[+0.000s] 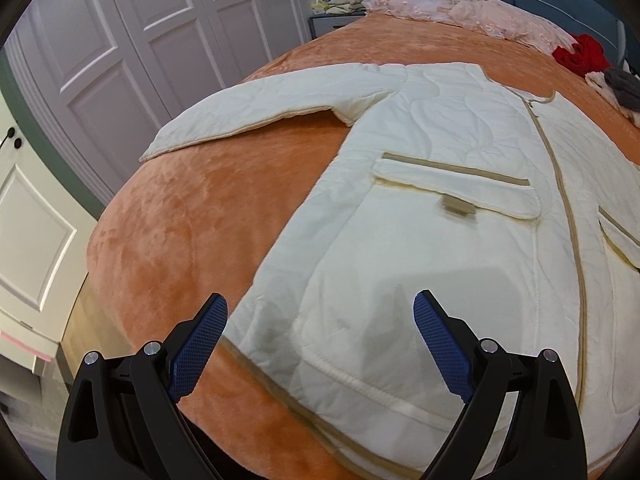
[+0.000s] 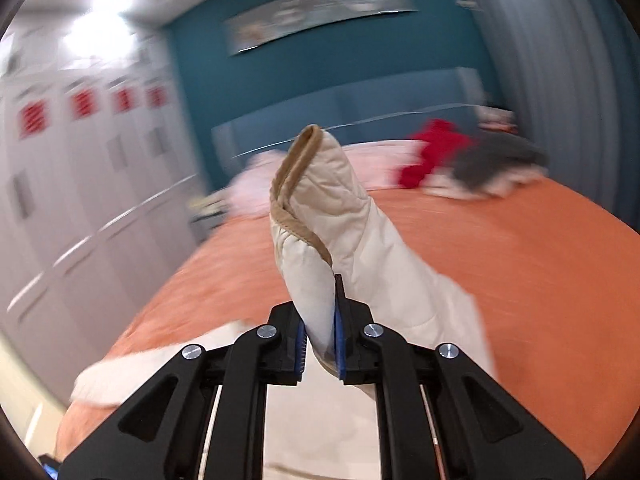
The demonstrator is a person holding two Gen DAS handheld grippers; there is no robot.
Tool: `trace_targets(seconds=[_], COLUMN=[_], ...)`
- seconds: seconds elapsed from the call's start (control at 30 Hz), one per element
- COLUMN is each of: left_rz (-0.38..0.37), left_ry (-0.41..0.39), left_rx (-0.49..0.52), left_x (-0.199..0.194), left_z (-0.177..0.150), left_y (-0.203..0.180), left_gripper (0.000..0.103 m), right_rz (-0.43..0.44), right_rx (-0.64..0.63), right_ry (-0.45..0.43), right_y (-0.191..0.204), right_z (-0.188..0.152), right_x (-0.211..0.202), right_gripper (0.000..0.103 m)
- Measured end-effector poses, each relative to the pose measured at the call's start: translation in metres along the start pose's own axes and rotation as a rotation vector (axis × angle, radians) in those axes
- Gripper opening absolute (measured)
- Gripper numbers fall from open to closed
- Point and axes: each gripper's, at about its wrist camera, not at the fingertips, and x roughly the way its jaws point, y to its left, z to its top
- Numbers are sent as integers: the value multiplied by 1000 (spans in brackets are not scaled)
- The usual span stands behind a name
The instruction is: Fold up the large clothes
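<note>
Jacket lies mostly flat on the bed, unfolded; my right gripper clamps its sleeve cuff aloft, left gripper spread, empty.

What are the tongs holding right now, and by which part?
The right tongs are shut on the cream quilted jacket, pinching its sleeve near the tan-trimmed cuff. The left tongs are open, holding nothing.

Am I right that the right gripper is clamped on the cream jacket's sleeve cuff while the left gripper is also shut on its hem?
Not quite. The left gripper is open above the cream jacket, holding nothing, as the left wrist view shows. The right gripper is indeed clamped on the sleeve cuff.
</note>
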Motion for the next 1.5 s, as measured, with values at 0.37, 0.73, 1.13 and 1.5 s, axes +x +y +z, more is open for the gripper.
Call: trace_targets(seconds=[0.37, 0.73, 1.13, 1.5], left_rz=[-65, -443, -546, -412], left_ry=[38, 84, 152, -148], left_rx=[-97, -270, -305, -130], left_x=[18, 42, 102, 56], left_z=[3, 73, 126, 178], left_y=[46, 26, -53, -47], left_gripper=[92, 92, 58, 2], right_rz=[289, 212, -140, -124], right_rx=[-254, -84, 369, 400], right_ry=[386, 406, 399, 274], right_y=[195, 128, -89, -102], right_z=[-138, -183, -191, -163], right_x=[118, 80, 83, 108], right_gripper=[29, 65, 66, 9])
